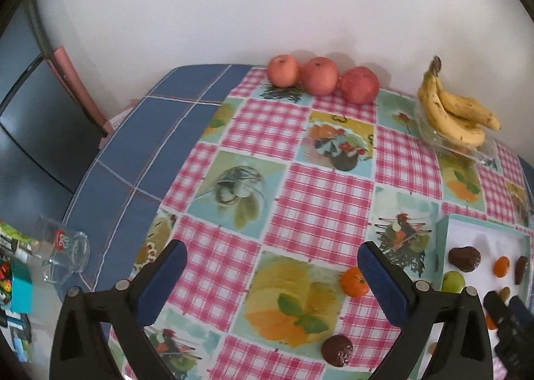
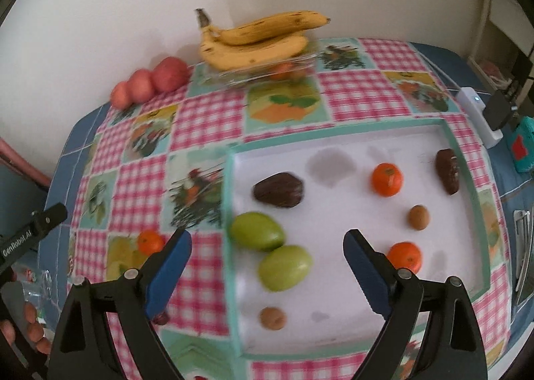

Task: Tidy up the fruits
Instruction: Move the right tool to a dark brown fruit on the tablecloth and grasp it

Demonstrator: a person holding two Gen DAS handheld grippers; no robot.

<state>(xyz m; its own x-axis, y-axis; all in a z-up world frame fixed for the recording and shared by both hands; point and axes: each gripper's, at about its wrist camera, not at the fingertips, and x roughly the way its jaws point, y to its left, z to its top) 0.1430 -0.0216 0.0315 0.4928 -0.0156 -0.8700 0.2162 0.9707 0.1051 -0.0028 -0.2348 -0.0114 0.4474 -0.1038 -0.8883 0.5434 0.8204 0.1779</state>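
Blurring softens the tray (image 2: 233, 179) edge (right view). Both grippers, left (image 1: 272, 266) and right (image 2: 267, 251), gape empty; a tangerine (image 1: 353, 281) sits on the checked tablecloth (image 1: 300, 206) beside the tray, white wall (image 1: 267, 6) behind.

Both cameras look down over the tabletop (image 1: 310, 199) toward the wall — the left sits left, the right sits above the tray (image 2: 333, 153). Both see the bananas (image 1: 457, 109).

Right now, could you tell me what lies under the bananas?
A clear dish holds the bananas. Orange fruit shows through its wall; the bunch hides how many.
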